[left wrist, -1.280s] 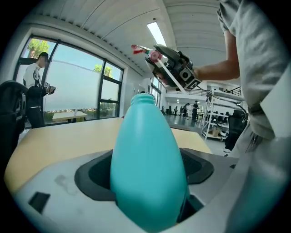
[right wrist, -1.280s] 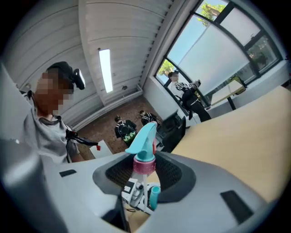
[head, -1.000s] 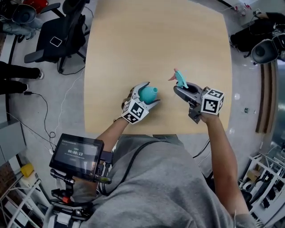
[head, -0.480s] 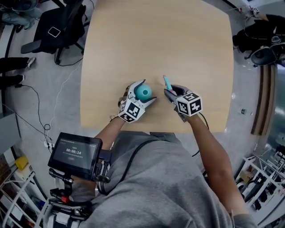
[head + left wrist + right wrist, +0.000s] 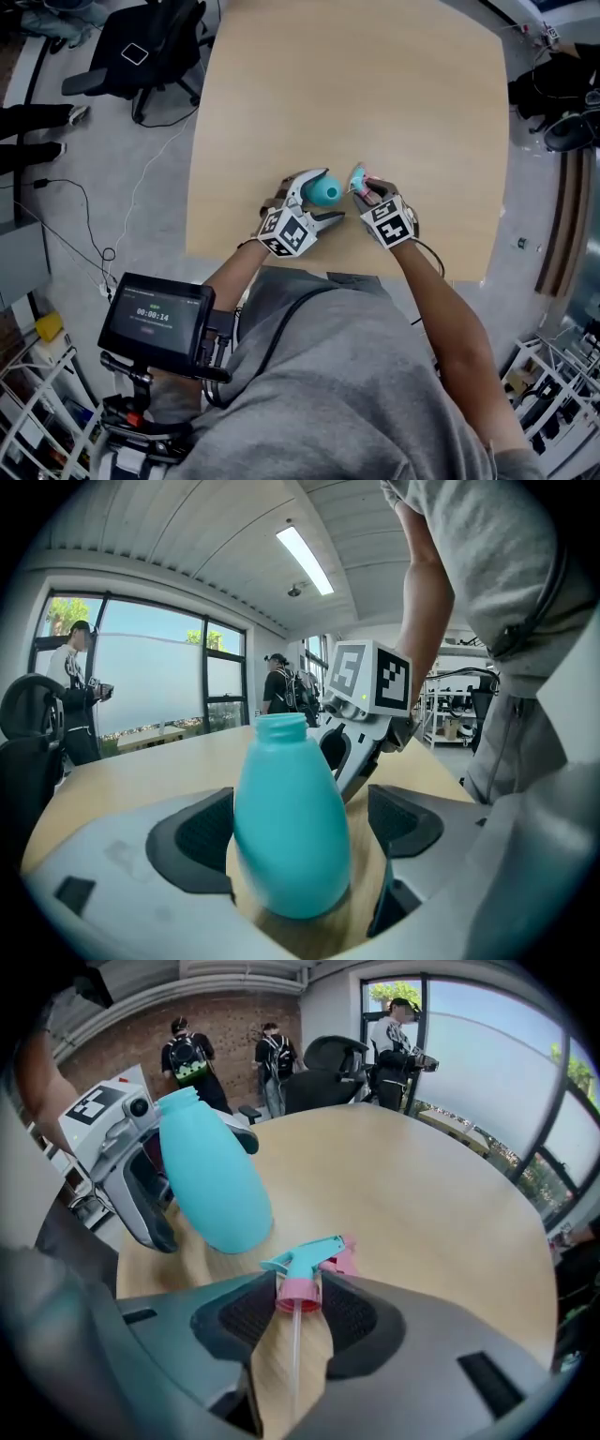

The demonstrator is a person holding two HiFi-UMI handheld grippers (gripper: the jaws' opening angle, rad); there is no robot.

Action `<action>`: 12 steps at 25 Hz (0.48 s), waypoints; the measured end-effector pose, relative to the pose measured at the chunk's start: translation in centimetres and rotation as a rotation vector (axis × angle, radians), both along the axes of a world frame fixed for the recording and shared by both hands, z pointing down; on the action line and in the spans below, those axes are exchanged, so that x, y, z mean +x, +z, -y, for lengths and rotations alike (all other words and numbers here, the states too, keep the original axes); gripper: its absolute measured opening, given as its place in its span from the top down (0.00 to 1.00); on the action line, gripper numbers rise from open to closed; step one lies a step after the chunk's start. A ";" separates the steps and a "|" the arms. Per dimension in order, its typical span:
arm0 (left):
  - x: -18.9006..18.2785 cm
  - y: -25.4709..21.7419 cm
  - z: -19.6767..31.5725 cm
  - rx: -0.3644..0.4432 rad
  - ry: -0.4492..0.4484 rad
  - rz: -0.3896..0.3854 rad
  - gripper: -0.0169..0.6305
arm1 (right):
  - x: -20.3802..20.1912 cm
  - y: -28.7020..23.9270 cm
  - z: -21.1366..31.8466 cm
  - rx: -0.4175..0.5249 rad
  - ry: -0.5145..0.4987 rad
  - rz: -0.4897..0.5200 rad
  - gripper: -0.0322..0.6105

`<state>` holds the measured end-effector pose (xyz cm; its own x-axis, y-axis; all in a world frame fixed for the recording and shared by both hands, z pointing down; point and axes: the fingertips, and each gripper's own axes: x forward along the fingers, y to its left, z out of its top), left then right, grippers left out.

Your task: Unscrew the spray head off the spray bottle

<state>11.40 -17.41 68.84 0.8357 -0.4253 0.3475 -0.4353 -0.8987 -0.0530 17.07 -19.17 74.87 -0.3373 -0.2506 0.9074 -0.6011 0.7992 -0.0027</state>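
With the spray head (image 5: 302,1265) off and pinched in the right gripper's (image 5: 364,187) jaws, just right of the bottle (image 5: 325,190) clamped by the left gripper (image 5: 324,196), it should be laid gently on the near worktop (image 5: 375,84).

The right claw (image 5: 366,188) hides most of the spray head (image 5: 357,175).

this looked like a robotics lab set up in an office-style room. a broad pale wooden table (image 5: 375,94) stood on a grey floor (image 5: 94,131), where loose cables (image 5: 106,255) trailed and a black office chair (image 5: 150,47) sat pushed aside. white wire racks (image 5: 561,370) crowded one corner. tall windows (image 5: 150,677), a brick wall (image 5: 225,1021) and a strip ceiling light (image 5: 309,560) enclosed the room, and people with backpacks (image 5: 190,1054) stood about.
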 end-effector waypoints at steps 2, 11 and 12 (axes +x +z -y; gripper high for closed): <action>-1.1 -0.2 -0.7 0.000 0.008 0.008 0.32 | -0.2 0.1 -0.3 0.025 0.016 0.004 0.72; -7.9 -4.7 -3.4 0.014 -0.008 0.009 0.32 | -1.4 -6.4 -0.8 0.132 0.123 0.057 0.64; -8.8 -5.1 -3.5 0.014 -0.023 0.004 0.32 | -1.3 -7.0 -0.9 0.154 0.133 0.060 0.64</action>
